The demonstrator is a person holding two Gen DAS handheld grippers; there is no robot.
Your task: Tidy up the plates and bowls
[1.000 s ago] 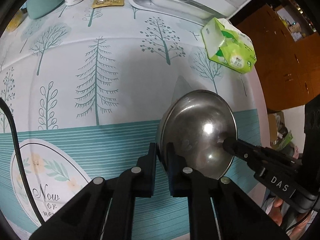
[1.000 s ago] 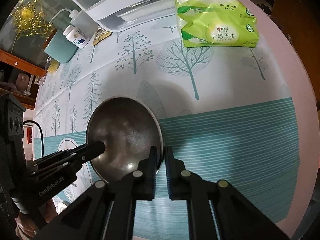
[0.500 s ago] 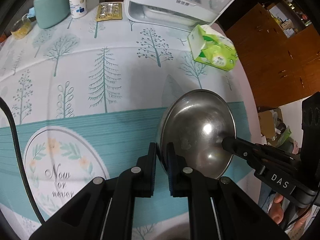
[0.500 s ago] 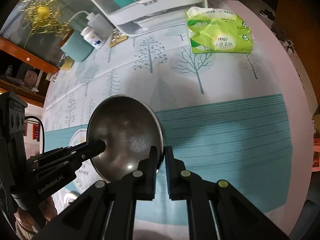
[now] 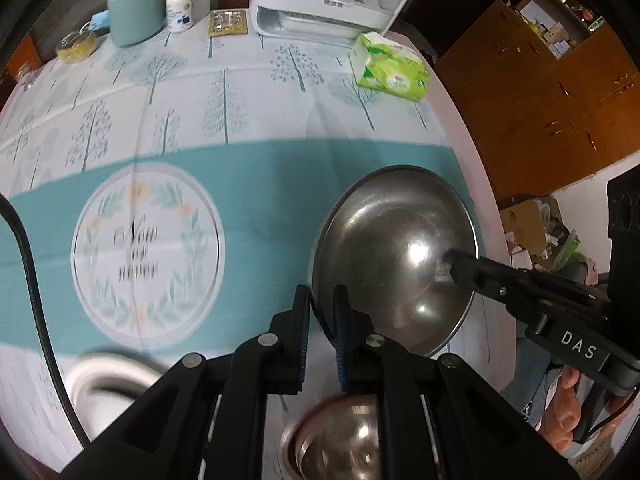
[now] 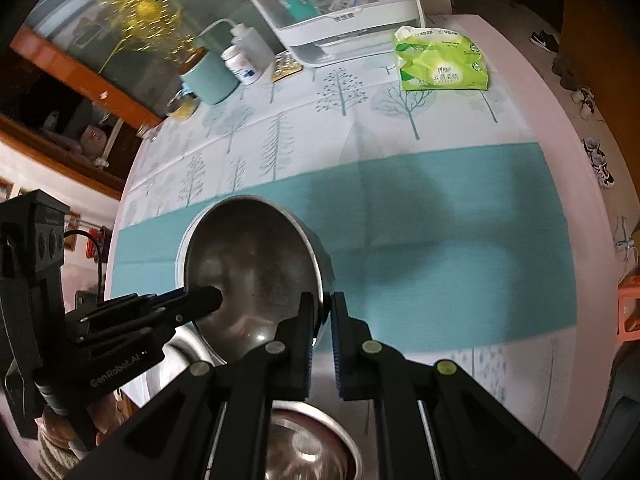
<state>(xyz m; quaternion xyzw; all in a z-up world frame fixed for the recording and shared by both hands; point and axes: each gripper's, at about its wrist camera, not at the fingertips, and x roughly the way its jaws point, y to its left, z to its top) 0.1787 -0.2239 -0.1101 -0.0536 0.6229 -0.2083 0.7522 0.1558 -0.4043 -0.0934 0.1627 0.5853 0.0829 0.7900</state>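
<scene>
A shiny steel bowl (image 5: 394, 256) hangs tilted above the teal band of the tablecloth, held from both sides. My left gripper (image 5: 322, 300) is shut on its left rim, and my right gripper (image 5: 456, 266) reaches in from the right, shut on the opposite rim. In the right wrist view the same bowl (image 6: 252, 264) sits between my right gripper (image 6: 324, 308) and my left gripper (image 6: 214, 298). Below the fingers a second steel bowl (image 5: 340, 440) (image 6: 312, 444) rests near the table's front edge. Another pale bowl (image 5: 108, 384) lies blurred at the lower left.
A green tissue pack (image 5: 390, 70) lies at the far right of the round table. Behind it stands a white dish rack (image 5: 320, 8), with a blister pack (image 5: 228, 24), pill bottle (image 5: 180, 8) and teal jar (image 5: 134, 12) to its left. A person's hand (image 5: 568, 412) grips the right handle.
Both grippers have risen and drawn back toward the table's near edge with the steel bowl between them. Two more bowls have come into view at the bottom.
</scene>
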